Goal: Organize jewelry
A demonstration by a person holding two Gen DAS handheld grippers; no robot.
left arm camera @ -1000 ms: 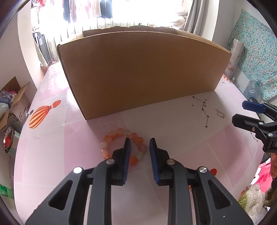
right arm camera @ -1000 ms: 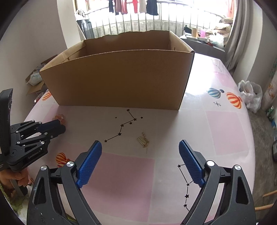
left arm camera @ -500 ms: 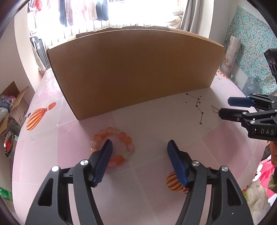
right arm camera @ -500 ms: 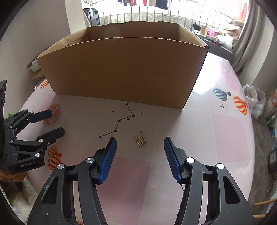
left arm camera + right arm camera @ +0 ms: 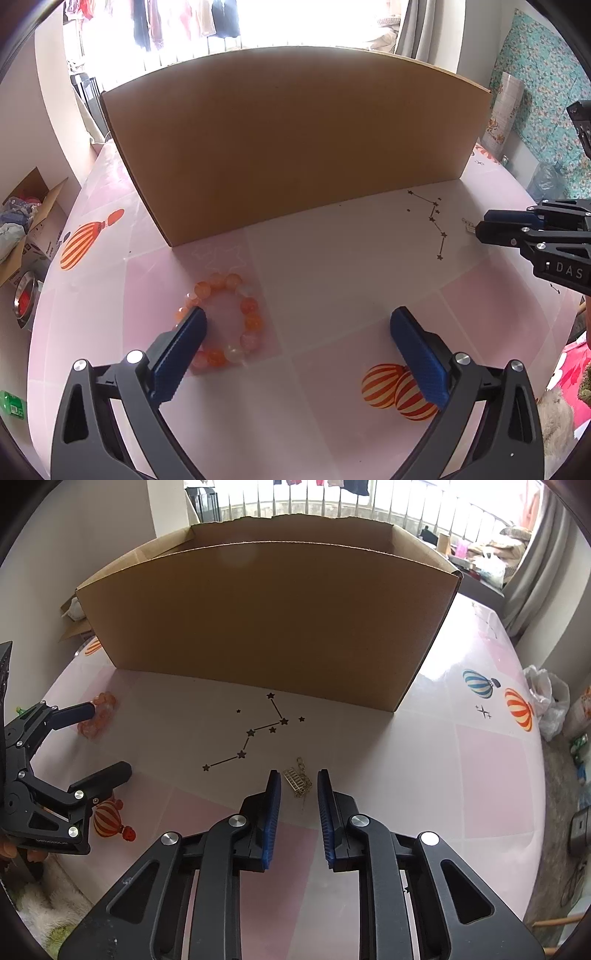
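Compare with one second ago: note jaws of left gripper gone from nearly closed above the bracelet to a wide spread and opening at this moment, with nothing gripped. Note jaws of right gripper gone from wide to a narrow gap and closing at this moment, with the gold chain charm between the pads but apparently not yet pinched.

**Location of task items**
- Find bracelet flat on the table, in front of the cardboard box, its left side under the left finger of the left gripper.
- Find charm flat on the table near the printed star pattern, in front of the same box.

**Probable faults**
- Expect a possible miss on the charm: thin, flat, low against the table, so likely to slip under the pads or be pushed aside instead of being clamped.
- Expect possible scraping of the fingertips on the table if lowered further during closing.
- Watch for a partial grip on the loose chain only, with the charm left dangling and liable to drop before reaching the box.
- Watch for the left finger dragging or scattering the bracelet on withdrawal.

**Legible writing**
- Read "DAS" on the right gripper body in the left wrist view.
- Treat small print on the left gripper body as too small to read.
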